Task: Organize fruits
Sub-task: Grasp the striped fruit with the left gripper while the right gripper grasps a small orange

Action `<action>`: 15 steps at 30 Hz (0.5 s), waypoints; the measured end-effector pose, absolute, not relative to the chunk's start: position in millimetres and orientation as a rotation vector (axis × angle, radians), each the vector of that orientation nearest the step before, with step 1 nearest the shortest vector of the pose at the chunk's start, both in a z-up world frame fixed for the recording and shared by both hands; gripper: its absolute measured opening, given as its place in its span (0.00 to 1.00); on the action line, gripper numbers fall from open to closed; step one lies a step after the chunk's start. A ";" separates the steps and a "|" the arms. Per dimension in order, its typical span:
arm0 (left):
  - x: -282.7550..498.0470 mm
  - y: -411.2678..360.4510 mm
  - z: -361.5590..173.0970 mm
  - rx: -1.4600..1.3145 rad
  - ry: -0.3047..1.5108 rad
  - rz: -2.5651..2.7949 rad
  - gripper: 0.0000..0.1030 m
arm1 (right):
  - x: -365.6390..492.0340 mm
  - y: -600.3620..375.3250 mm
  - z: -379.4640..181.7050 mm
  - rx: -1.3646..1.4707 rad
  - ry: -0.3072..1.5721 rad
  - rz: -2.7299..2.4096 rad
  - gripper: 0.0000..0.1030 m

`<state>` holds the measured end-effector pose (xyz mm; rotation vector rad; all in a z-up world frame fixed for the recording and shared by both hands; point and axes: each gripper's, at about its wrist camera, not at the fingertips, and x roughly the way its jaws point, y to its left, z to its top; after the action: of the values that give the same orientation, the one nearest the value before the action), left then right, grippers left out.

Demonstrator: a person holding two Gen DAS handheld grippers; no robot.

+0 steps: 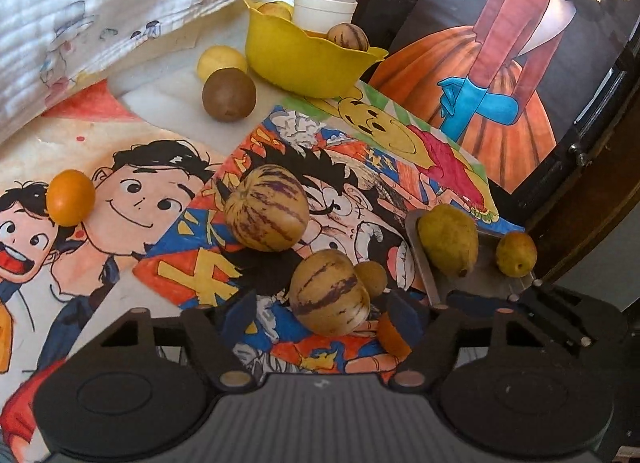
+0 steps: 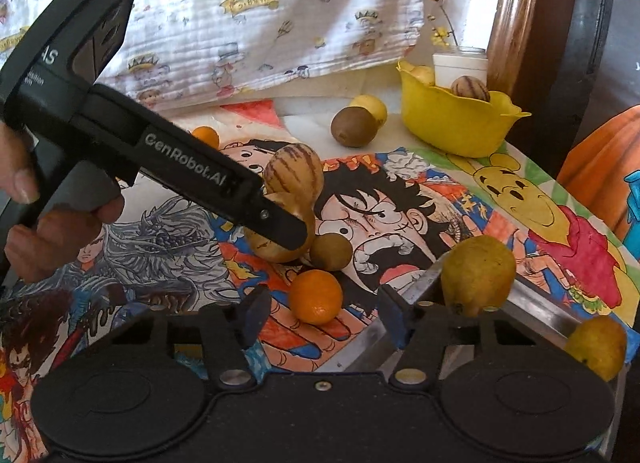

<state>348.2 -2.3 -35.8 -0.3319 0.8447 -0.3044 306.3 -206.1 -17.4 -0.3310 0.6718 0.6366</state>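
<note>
My left gripper [image 1: 320,311] is open, its jaws on either side of a striped tan melon [image 1: 329,293] that lies on the cartoon drawings; I cannot tell if the pads touch it. It also shows in the right wrist view [image 2: 280,233], partly hidden by the left gripper's finger [image 2: 280,223]. A second striped melon [image 1: 266,207] lies just beyond. A small brown fruit [image 1: 372,277] and an orange [image 1: 394,337] sit beside the right finger. My right gripper [image 2: 320,321] is open and empty, with the orange [image 2: 316,297] just ahead between its jaws.
A yellow bowl [image 1: 308,59] at the back holds a striped melon [image 1: 348,37], a yellow fruit and a white jar. A brown fruit [image 1: 229,94] and a yellow one [image 1: 220,62] lie beside it. Two yellow-green pears [image 1: 448,239] sit on a metal tray [image 1: 424,271] at right. Another orange [image 1: 71,197] lies left.
</note>
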 end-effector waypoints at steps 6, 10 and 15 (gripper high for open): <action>354.5 -1.4 -38.6 -0.346 0.856 -0.316 0.55 | 313.3 -200.6 -25.3 -0.331 0.696 0.647 0.45; 356.4 0.1 -41.3 -0.379 0.868 -0.343 0.47 | 315.6 -199.6 -29.1 -0.316 0.709 0.651 0.42; 356.0 -0.3 -41.3 -0.379 0.864 -0.342 0.45 | 316.7 -199.4 -29.8 -0.298 0.711 0.657 0.34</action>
<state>356.0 -0.3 -41.3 -0.3788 0.8635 -0.3424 316.7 -199.4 -29.8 -0.2976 0.7105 0.6574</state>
